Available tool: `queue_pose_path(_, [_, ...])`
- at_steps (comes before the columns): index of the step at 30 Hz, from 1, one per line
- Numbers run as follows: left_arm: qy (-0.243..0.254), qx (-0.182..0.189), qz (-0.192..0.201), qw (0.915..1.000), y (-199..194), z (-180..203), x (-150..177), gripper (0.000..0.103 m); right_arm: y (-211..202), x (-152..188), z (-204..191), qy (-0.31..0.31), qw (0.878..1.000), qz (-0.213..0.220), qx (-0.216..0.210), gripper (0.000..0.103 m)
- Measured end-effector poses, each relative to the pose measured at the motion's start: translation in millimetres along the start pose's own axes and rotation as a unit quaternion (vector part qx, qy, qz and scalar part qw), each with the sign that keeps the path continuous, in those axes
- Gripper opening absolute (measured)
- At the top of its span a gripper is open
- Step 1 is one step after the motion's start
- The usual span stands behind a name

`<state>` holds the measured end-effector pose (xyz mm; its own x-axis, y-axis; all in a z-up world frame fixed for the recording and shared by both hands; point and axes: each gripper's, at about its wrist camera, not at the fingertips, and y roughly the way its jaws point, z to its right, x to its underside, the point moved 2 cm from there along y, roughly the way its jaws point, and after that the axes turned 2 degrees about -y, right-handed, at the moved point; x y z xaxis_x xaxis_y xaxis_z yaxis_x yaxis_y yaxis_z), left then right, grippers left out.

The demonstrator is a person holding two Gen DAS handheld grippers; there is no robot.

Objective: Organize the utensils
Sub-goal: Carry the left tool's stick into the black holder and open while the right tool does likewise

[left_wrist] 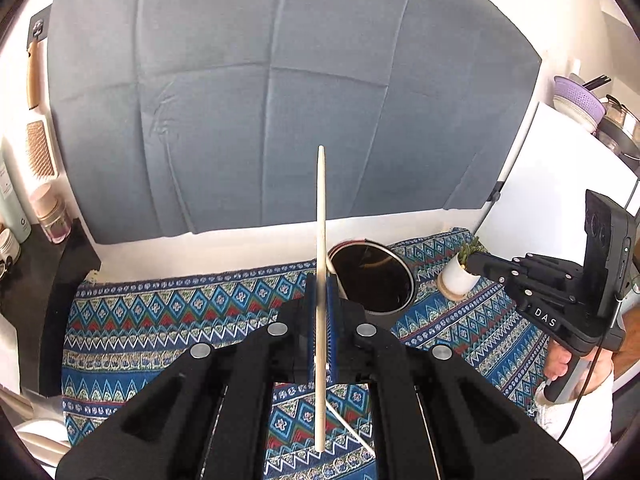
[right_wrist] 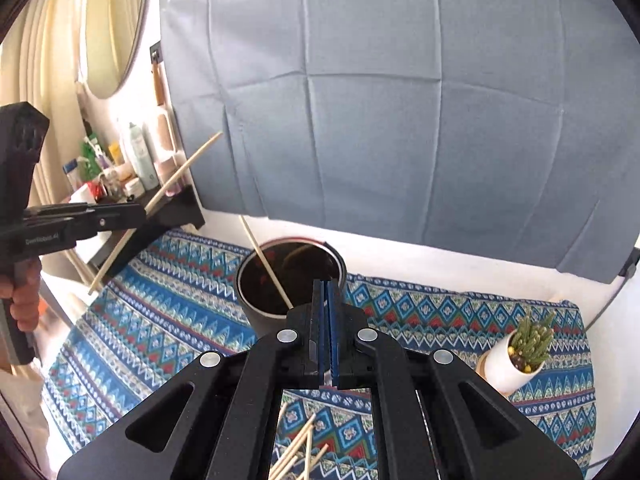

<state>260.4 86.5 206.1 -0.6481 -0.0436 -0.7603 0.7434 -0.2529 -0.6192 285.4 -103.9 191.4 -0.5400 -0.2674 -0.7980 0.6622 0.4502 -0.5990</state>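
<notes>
Right tongs [right_wrist: 328, 300] closed and empty above a dark cup [right_wrist: 256, 312] holding one chopstick [right_wrist: 266, 266]; left tongs [right_wrist: 138, 212] grip another.

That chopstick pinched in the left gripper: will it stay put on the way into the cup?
Probably stiff: the chopstick stays straight, both ends overhanging the left gripper. It may pivot or slip, being thin, smooth and pinched at one spot. Likely to lean on the cup rim, as the one inside does.

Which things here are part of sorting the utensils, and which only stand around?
Part of the job:
left tool, shut on a chopstick
right tool, shut, nothing in it
cup with one chopstick inside
loose chopsticks on the cloth

Standing around:
potted plant
bottles
grey backdrop
</notes>
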Motion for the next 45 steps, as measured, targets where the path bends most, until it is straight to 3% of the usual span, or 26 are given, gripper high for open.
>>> queue_pose_path(6, [0.002, 0.037, 0.037, 0.9986, 25.5, 12.1, -30.6, 0.005, 9.7, -32.1, 4.9, 0.016, 0.998, 0.062, -0.030, 0.002])
queue_pose_path(9, [0.010, 0.075, 0.074, 0.9944, 37.9, 19.2, -35.1, 0.005, 14.2, -37.8, 13.3, 0.034, 0.992, 0.106, -0.054, 0.002])
queue_pose_path(11, [0.035, 0.074, 0.100, 0.9916, 47.4, 26.0, -32.9, 0.005, 18.2, -37.3, 19.6, 0.045, 0.988, 0.136, -0.064, 0.004])
queue_pose_path(13, [0.053, 0.063, 0.135, 0.9874, 53.8, 30.6, -31.7, 0.005, 20.1, -33.6, 25.9, 0.050, 0.982, 0.177, -0.052, 0.006])
queue_pose_path(17, [0.055, 0.097, 0.210, 0.9714, 62.7, 35.6, -25.1, 0.005, 28.2, -21.2, 40.1, 0.070, 0.967, 0.238, -0.054, 0.006])
queue_pose_path(20, [0.043, 0.121, 0.240, 0.9623, 76.4, 35.8, -16.3, 0.005, 43.5, -13.2, 44.5, 0.076, 0.965, 0.237, -0.079, 0.004])
queue_pose_path(24, [0.042, 0.137, 0.252, 0.9571, 95.9, 33.9, 1.6, 0.005, 60.7, -2.7, 40.1, 0.061, 0.970, 0.224, -0.068, 0.004])
queue_pose_path(29, [0.028, 0.141, 0.243, 0.9592, 114.6, 22.5, 22.8, 0.005, 80.4, 13.2, 43.8, 0.075, 0.975, 0.202, -0.059, 0.006])
queue_pose_path(36, [0.041, 0.126, 0.255, 0.9580, 104.0, 16.6, 38.0, 0.006, 78.1, 19.7, 53.6, 0.089, 0.979, 0.183, -0.014, 0.007])
queue_pose_path(37, [0.036, 0.123, 0.253, 0.9590, 101.5, 14.6, 38.7, 0.009, 76.3, 20.2, 56.2, 0.094, 0.979, 0.180, -0.013, 0.007])
queue_pose_path(38, [0.035, 0.118, 0.255, 0.9592, 98.0, 13.3, 39.9, 0.018, 73.1, 20.9, 58.7, 0.099, 0.979, 0.178, -0.009, 0.016])
queue_pose_path(39, [0.035, 0.112, 0.257, 0.9594, 94.1, 12.1, 41.0, 0.035, 69.5, 21.5, 60.8, 0.103, 0.979, 0.178, -0.005, 0.023])
queue_pose_path(40, [0.032, 0.105, 0.257, 0.9601, 89.8, 10.4, 42.3, 0.046, 64.5, 22.1, 62.6, 0.107, 0.978, 0.181, 0.001, 0.039])
queue_pose_path(41, [0.027, 0.100, 0.260, 0.9600, 85.0, 8.5, 44.1, 0.058, 59.3, 22.7, 63.5, 0.109, 0.977, 0.186, 0.005, 0.047])
queue_pose_path(43, [0.013, 0.092, 0.264, 0.9600, 74.7, 3.5, 46.3, 0.063, 48.0, 23.1, 62.5, 0.107, 0.975, 0.195, 0.013, 0.049])
queue_pose_path(45, [-0.004, 0.076, 0.263, 0.9618, 66.5, -2.1, 47.6, 0.077, 37.4, 24.4, 62.1, 0.104, 0.975, 0.193, 0.023, 0.058])
